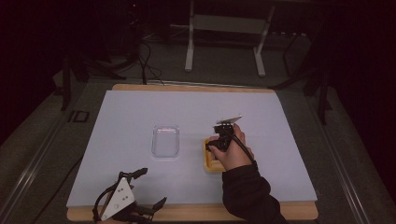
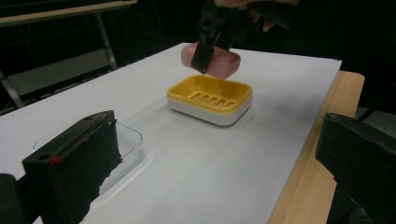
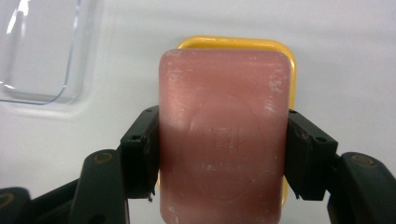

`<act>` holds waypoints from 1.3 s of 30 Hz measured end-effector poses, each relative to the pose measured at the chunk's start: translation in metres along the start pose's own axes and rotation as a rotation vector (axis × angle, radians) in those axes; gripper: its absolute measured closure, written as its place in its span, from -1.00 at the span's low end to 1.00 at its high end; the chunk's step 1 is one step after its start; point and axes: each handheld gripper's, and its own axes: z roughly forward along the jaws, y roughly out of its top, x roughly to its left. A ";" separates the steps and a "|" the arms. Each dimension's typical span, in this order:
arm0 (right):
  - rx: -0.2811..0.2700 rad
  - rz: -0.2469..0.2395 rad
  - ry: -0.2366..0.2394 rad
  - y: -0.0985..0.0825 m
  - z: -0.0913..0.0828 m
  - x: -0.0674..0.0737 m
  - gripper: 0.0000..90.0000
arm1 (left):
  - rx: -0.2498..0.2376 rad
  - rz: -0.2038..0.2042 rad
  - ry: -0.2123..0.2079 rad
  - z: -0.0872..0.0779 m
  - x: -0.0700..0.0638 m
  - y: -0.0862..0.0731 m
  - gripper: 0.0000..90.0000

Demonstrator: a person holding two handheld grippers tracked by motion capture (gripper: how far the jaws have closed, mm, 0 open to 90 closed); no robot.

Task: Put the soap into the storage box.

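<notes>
One pink soap bar (image 3: 222, 135), one yellow soap dish (image 2: 210, 98), one clear lid (image 1: 166, 141), two grippers.

Pink soap bar (image 3: 222, 135); yellow-and-white slotted dish (image 2: 210, 99); clear lid (image 1: 166, 141); white table cover (image 1: 140, 182).

The room is dark, its walls lost in black. A wooden worktop (image 1: 196, 87) fills the middle of the frame, covered by a pale sheet (image 1: 140, 107). Grey floor (image 1: 224, 65) lies beyond it. At upper centre stands a light metal frame on two legs (image 1: 189, 46). Dark cables (image 1: 147, 60) trail across the floor at upper left.
</notes>
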 end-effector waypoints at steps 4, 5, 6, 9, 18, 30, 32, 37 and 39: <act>0.011 0.016 0.009 -0.003 0.012 -0.002 -0.16 | 0.011 0.007 -0.001 0.001 -0.001 0.000 -0.99; 0.020 0.018 0.011 -0.003 0.014 -0.002 -0.16 | 0.011 0.007 -0.001 0.001 -0.001 0.000 -0.99; 0.015 0.018 0.011 -0.004 0.017 -0.002 -0.16 | 0.009 0.008 -0.001 0.001 -0.001 0.000 -0.99; 0.022 0.027 0.007 -0.006 0.024 -0.003 -0.16 | 0.011 0.010 -0.002 0.001 -0.001 0.000 -0.99; 0.055 0.051 0.000 -0.011 0.044 -0.008 -0.16 | 0.015 0.015 -0.005 0.001 -0.002 0.000 -0.99; 0.041 0.001 -0.008 -0.007 0.045 -0.006 -0.29 | 0.016 0.015 -0.004 0.001 -0.001 0.000 -0.99; 0.036 -0.007 -0.001 -0.006 0.043 -0.006 -0.31 | 0.016 0.015 -0.004 0.001 -0.001 0.000 -0.99; -0.019 -0.109 0.029 -0.001 0.026 -0.010 -0.38 | 0.016 0.015 -0.003 0.001 -0.001 0.000 -0.99; -0.026 -0.132 0.046 -0.001 0.020 -0.013 -0.38 | 0.018 0.016 -0.003 0.002 -0.001 -0.001 -0.99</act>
